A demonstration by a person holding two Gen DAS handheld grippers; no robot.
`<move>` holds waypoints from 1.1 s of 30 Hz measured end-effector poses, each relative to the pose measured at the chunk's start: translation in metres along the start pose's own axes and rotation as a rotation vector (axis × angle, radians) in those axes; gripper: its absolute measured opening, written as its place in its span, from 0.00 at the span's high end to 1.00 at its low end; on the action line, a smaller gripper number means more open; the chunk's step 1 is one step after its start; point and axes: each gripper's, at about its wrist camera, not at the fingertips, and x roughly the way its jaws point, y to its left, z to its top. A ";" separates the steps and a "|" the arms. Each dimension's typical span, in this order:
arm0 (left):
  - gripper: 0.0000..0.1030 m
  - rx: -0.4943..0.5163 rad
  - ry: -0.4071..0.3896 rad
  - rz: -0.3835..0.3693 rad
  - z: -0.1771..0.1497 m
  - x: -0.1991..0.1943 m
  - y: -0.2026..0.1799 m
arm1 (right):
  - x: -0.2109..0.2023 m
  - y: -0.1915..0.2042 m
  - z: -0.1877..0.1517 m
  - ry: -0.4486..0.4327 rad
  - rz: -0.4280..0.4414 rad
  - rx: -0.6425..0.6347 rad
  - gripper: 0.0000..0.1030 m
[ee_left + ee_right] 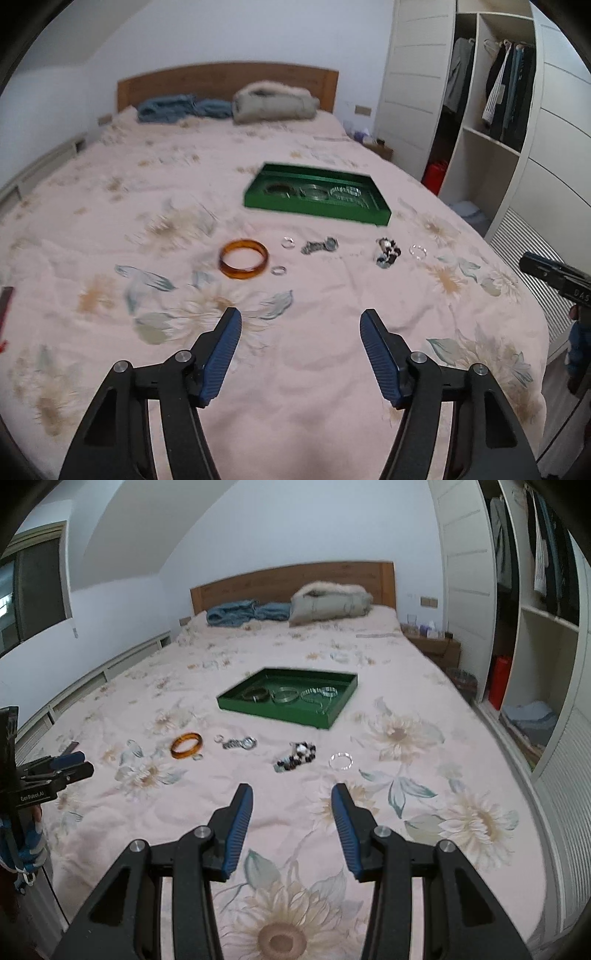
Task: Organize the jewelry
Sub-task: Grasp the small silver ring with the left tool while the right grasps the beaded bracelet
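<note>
Your left gripper (301, 321) and right gripper (291, 797) hover empty, jaws apart; next, likely close on the amber bangle (243, 262) for the green tray (369, 216).

left claw (70, 762) body: "GenRobot.AI" | right claw (554, 273) body: "DAS", cut off

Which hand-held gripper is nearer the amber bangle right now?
Left. The left hand-held gripper hangs open just short of the amber bangle; the right hand-held gripper is farther right, facing the beaded bracelet.
</note>
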 end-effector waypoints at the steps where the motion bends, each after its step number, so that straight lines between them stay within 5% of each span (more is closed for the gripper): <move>1: 0.37 -0.008 0.013 -0.013 0.002 0.013 0.001 | 0.009 -0.004 -0.001 0.011 0.000 0.007 0.59; 7: 0.44 -0.065 0.089 -0.069 0.014 0.088 0.012 | 0.073 -0.028 -0.005 0.075 0.011 0.062 0.59; 16: 0.56 -0.128 0.167 -0.052 0.025 0.164 0.029 | 0.137 -0.041 -0.008 0.132 0.037 0.064 0.59; 33: 0.60 -0.151 0.195 -0.009 0.031 0.201 0.033 | 0.211 -0.017 0.003 0.214 0.144 0.030 0.59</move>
